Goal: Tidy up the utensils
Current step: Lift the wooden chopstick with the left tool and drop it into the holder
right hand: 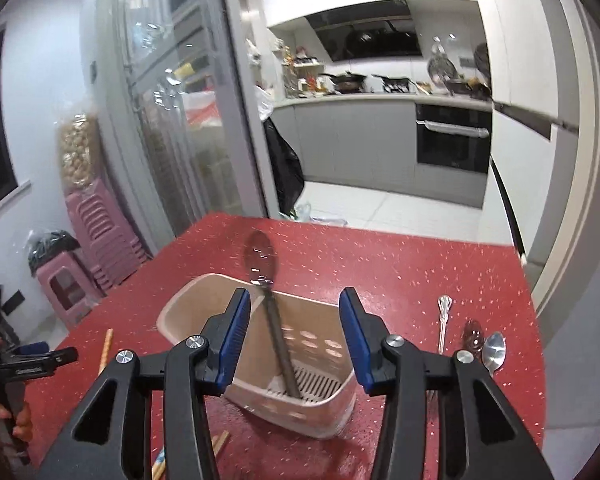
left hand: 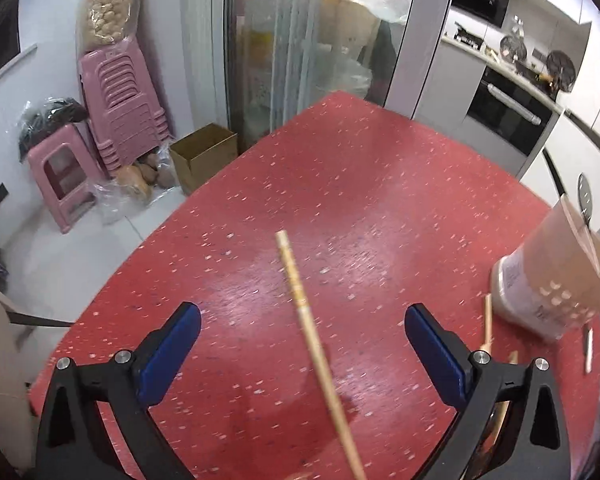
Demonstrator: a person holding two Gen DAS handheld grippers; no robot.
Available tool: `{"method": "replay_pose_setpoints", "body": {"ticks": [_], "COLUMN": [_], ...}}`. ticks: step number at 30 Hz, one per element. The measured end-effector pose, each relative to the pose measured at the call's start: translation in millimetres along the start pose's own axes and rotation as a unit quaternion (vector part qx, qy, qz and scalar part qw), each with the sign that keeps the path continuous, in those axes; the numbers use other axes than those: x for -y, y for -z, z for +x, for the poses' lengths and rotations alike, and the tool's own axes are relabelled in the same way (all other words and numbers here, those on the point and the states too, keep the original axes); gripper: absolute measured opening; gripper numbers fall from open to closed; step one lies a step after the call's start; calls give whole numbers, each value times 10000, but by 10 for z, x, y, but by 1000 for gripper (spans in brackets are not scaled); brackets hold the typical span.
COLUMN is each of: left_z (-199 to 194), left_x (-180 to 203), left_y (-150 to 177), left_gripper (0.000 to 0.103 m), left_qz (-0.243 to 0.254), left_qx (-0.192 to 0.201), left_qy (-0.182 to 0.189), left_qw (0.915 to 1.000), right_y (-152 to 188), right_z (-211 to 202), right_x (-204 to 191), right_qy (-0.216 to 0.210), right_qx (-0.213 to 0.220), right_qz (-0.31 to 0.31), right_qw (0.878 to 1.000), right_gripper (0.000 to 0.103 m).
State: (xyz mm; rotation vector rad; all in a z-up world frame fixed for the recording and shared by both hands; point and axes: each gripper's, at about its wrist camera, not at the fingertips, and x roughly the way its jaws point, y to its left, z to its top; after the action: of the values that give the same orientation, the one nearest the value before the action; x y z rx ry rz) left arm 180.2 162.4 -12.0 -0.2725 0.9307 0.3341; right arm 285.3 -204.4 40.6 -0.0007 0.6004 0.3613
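In the left wrist view my left gripper (left hand: 303, 314) is open wide over the red table (left hand: 340, 168). A wooden chopstick (left hand: 320, 360) runs lengthwise between its blue pads, touching neither. The beige utensil holder (left hand: 556, 276) stands at the right, with more chopsticks (left hand: 488, 320) beside its base. In the right wrist view my right gripper (right hand: 294, 336) is open above the same holder (right hand: 188, 308). A dark long-handled spoon (right hand: 260, 256) stands tilted in the holder, its handle passing between the pads without contact.
On the table right of the holder lie a silver handle (right hand: 443, 320), a dark spoon (right hand: 473, 338) and a silver spoon (right hand: 494, 350). Chopsticks (right hand: 106, 350) lie to its left. Pink stools (left hand: 116, 120) and a cardboard box (left hand: 204, 156) stand on the floor beyond the table edge.
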Motion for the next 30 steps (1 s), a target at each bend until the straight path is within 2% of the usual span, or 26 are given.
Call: {"method": "replay_pose_setpoints", "body": {"ticks": [3, 6, 10, 12, 16, 18, 19, 20, 21, 24, 27, 28, 30], "left_z": [156, 445, 717, 869, 996, 999, 994, 978, 968, 945, 770, 651, 446], "left_x": [-77, -95, -71, -71, -69, -26, 21, 60, 110, 197, 214, 215, 255], "left_y": [31, 3, -79, -133, -188, -212, -235, -246, -256, -218, -159, -152, -149], "left_gripper": [103, 103, 103, 100, 99, 90, 76, 46, 34, 32, 32, 32, 32], "left_qz": [-52, -270, -190, -125, 13, 168, 309, 430, 576, 757, 562, 442, 329], "left_qx": [-318, -690, -863, -1013, -1298, -1365, -1385, -1376, -1391, -1393, -1035, -848, -539], "left_qy": [-7, 164, -99, -239, -360, -306, -253, -198, -149, -16, 352, 585, 873], "left_qw": [9995, 9971, 9960, 9945, 9909, 9900, 9896, 9894, 9885, 9873, 9924, 9937, 9942], "right_y": [33, 136, 312, 382, 453, 459, 461, 462, 461, 482, 507, 509, 514], "right_z": [-158, -260, -362, -423, -508, -534, -540, -540, -537, -543, -579, -590, -610], "right_x": [-140, -238, -306, -301, -283, -254, -240, -229, -229, -193, -158, -142, -116], "right_qy": [-138, -377, -521, -559, -618, -627, -634, -657, -675, -687, -646, -630, -600], "right_qx": [-11, -184, -377, -423, -473, -463, -462, -468, -478, -511, -503, -501, -491], "right_qz": [-109, -74, -27, 20, 120, 162, 184, 228, 264, 383, 451, 465, 483], "right_qw": [9998, 9991, 9979, 9975, 9969, 9968, 9968, 9965, 9962, 9956, 9956, 9957, 9958], "right_gripper": [50, 50, 50, 50, 50, 50, 50, 50, 50, 50, 50, 50, 50]}}
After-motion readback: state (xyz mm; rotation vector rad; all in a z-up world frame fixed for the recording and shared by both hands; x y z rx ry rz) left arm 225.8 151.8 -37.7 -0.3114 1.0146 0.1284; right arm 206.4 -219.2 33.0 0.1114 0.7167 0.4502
